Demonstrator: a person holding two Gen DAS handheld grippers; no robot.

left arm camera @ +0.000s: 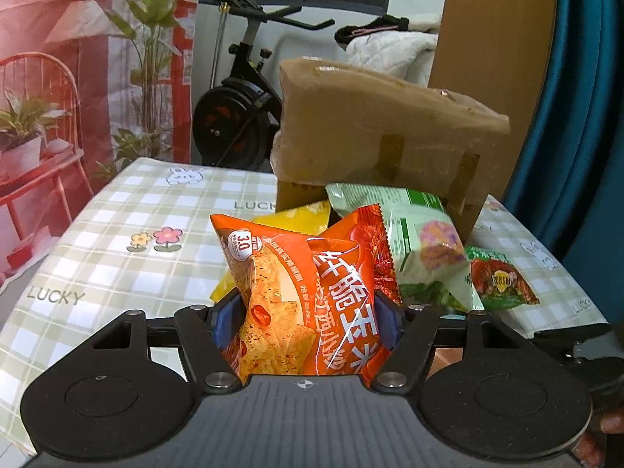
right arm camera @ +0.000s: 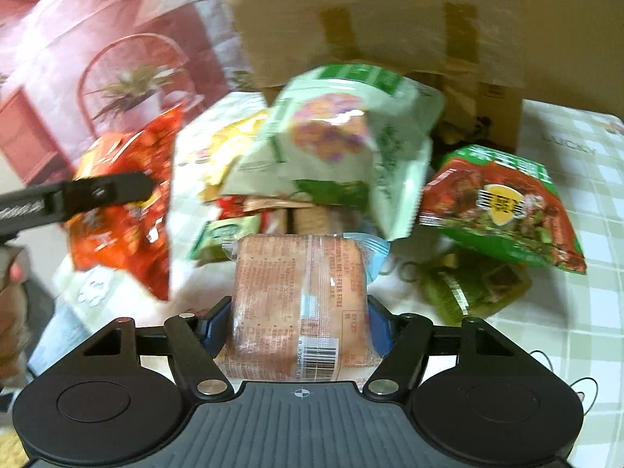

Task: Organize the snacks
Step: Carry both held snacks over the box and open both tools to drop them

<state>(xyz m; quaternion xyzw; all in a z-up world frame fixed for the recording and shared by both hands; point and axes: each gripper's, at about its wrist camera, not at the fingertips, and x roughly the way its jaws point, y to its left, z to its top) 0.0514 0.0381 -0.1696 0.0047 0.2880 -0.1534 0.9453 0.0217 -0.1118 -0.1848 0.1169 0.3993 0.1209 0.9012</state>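
The left gripper (left arm camera: 308, 319) is clamping an orange chip bag (left arm camera: 296, 296), long axis pointing toward the cardboard box (left arm camera: 374, 132); the right gripper (right arm camera: 300, 323) is gripping a clear biscuit pack (right arm camera: 296, 300) lengthwise toward it.

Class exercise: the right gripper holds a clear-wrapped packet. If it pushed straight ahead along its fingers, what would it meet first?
Probably the pale green snack bag, directly beyond the clear-wrapped packet in the right gripper. The cardboard box stands behind it. Blur makes depth uncertain.
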